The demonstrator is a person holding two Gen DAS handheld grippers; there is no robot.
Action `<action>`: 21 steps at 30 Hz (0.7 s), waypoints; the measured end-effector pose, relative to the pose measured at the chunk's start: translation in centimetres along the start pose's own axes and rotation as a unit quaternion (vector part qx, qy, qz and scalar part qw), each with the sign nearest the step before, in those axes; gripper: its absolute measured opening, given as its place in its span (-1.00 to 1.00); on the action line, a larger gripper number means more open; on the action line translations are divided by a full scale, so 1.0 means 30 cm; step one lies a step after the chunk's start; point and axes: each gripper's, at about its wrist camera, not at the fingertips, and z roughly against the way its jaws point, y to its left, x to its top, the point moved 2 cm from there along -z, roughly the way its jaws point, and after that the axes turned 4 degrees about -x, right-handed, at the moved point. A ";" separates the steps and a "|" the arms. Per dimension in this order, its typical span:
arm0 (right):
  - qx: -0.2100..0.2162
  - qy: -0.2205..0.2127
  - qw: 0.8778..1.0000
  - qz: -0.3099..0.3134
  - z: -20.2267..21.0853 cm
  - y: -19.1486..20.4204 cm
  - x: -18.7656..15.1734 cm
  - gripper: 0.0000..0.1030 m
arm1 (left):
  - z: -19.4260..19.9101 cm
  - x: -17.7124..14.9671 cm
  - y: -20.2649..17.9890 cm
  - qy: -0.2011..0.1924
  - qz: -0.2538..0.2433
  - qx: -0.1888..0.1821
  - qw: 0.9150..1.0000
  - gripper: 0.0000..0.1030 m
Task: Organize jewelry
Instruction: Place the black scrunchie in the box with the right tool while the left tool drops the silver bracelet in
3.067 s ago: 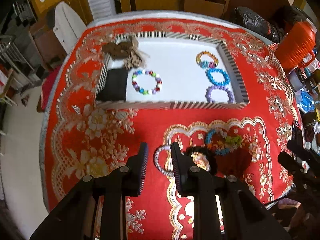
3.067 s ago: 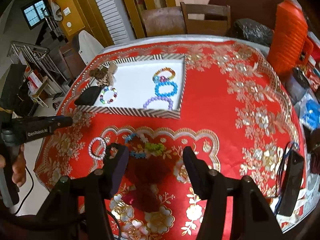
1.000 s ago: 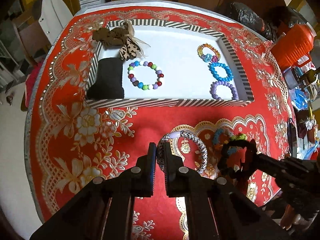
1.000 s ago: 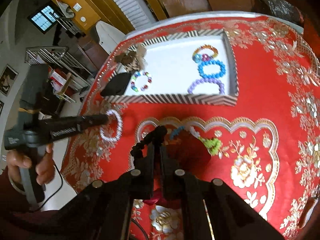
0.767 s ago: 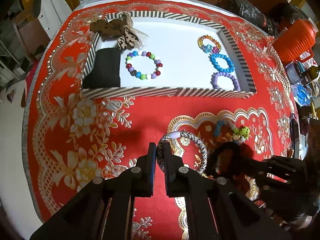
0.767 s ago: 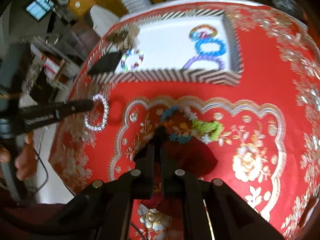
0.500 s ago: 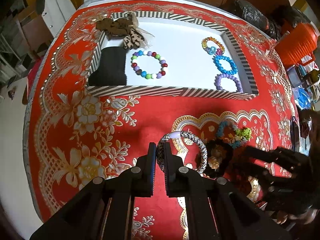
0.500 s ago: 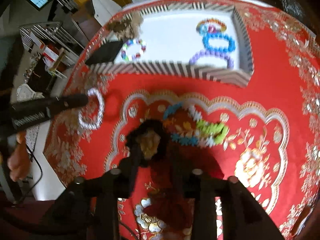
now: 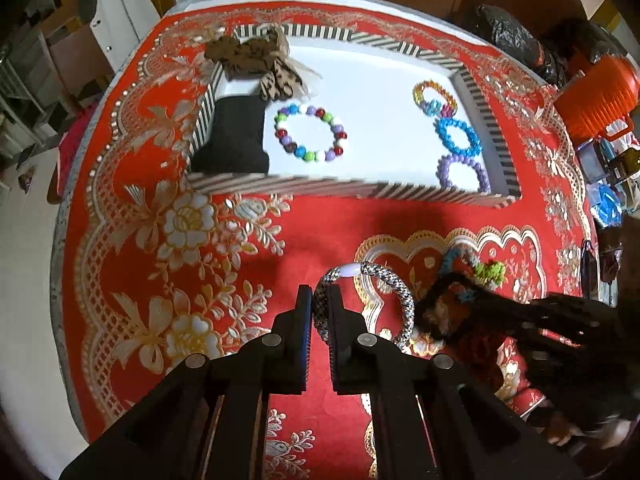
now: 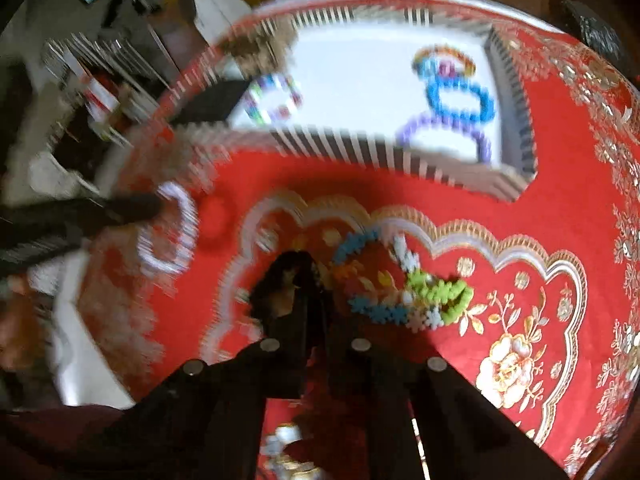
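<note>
Two hand-held grippers each hold a bracelet above the red desk, on the near side of the striped tray.

Nearest, the left hand-held gripper is squeezed tight on the grey braided bracelet. The ring sticks out to the right of the jaws, with its white bead at the top. It hangs over the cloth, not in the tray yet.

Close beside it on the right, the right hand-held gripper has its jaws pinched together on the black bracelet. Its jaws have just been closing, with the black ring caught between them. This picture is blurry, so the grip is hard to see well.

One more bracelet, the blue and green one, lies on the cloth just right of the black one, nearer the right hand.

Farther off sits the tray. Its long side runs left to right across the view, straight ahead of both grippers. Inside are the mixed bead bracelet toward the left, next to a black cloth, and the blue bracelet and purple bracelet at the right end.

I think both rings must go forward and over the near wall. The open white middle lies almost straight ahead of the left gripper.
</note>
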 end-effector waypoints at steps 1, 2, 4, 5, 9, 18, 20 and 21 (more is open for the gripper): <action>0.009 -0.014 1.000 0.000 0.042 0.002 0.016 -0.89 | 0.008 0.009 -0.001 -0.004 -0.001 0.001 1.000 -1.00; 0.015 -0.023 1.000 -0.001 0.072 0.003 0.030 -0.89 | 0.017 0.021 -0.005 -0.008 -0.003 0.001 1.000 -1.00; 0.027 -0.047 0.999 -0.004 0.139 -0.002 0.066 -0.89 | 0.033 0.042 -0.015 -0.015 -0.008 0.004 1.000 -1.00; 0.029 -0.058 0.998 -0.005 0.170 -0.006 0.083 -0.89 | 0.042 0.056 -0.022 -0.020 -0.012 0.007 1.000 -1.00; 0.021 -0.090 0.996 -0.012 0.250 -0.031 0.142 -0.89 | 0.072 0.112 -0.046 -0.038 -0.026 0.018 0.999 -1.00; -0.004 -0.126 0.992 -0.024 0.307 -0.072 0.260 -0.89 | 0.108 0.233 -0.086 -0.068 -0.053 0.037 0.996 -1.00; -0.008 -0.128 0.991 -0.024 0.302 -0.076 0.286 -0.89 | 0.105 0.258 -0.087 -0.070 -0.057 0.039 0.995 -1.00; -0.010 -0.129 0.991 -0.024 0.297 -0.077 0.301 -0.89 | 0.103 0.269 -0.087 -0.071 -0.059 0.040 0.995 -1.00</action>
